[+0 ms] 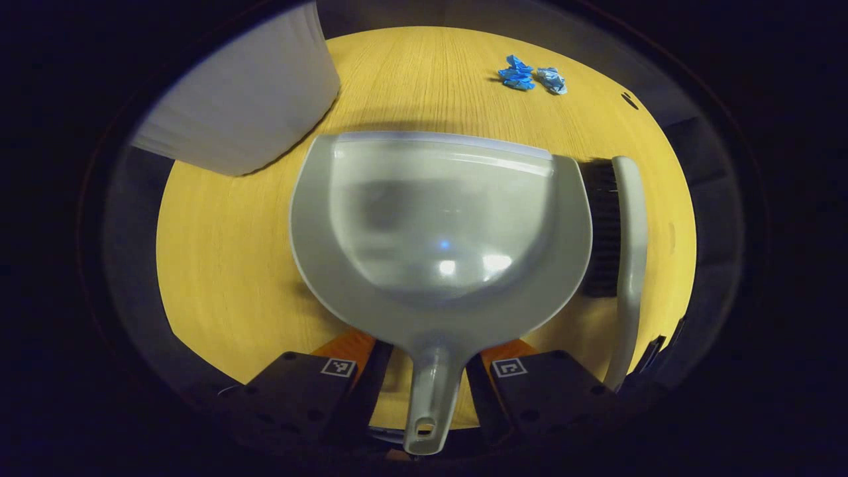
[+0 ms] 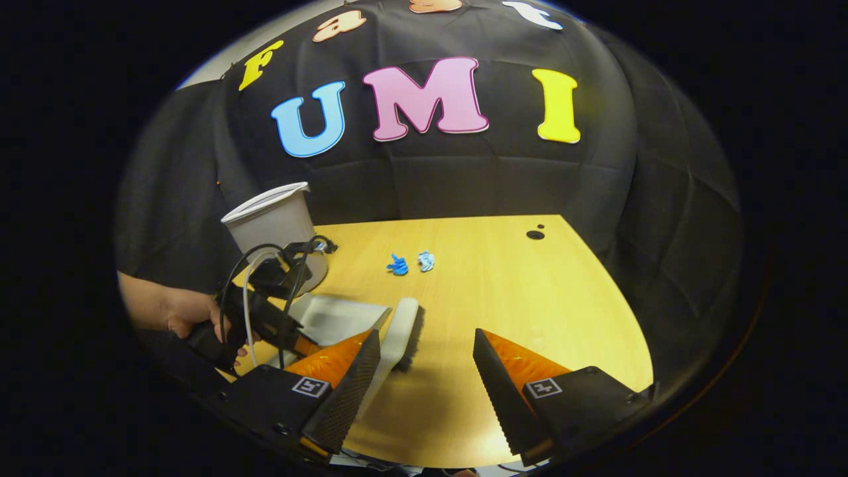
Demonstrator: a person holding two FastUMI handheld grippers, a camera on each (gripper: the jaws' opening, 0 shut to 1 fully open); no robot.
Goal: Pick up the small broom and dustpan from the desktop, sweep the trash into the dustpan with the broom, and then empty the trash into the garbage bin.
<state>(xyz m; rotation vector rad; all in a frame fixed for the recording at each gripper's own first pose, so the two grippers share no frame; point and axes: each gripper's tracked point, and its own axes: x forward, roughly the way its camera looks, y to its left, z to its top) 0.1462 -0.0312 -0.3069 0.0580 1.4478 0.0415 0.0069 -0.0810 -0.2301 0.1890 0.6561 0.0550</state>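
Black cloth backed the yellow desk [image 2: 530, 298], where my left gripper [image 1: 424, 381] had its fingers spread either side of the grey dustpan [image 1: 440, 232] handle, not pressing it. Just beside lay the broom [image 1: 626, 252], blue trash [image 1: 530, 74] beyond, white bin [image 1: 252, 99] nearby. My right gripper [image 2: 427, 371] hung wide open, empty.

Bin [image 1: 245, 99] top cut off; broom [image 1: 626, 265] handle end hidden (behind hand-held gripper).

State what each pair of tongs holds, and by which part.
Left tongs straddle the grey plastic dustpan handle; whether they press it cannot be told. Right tongs hold nothing.
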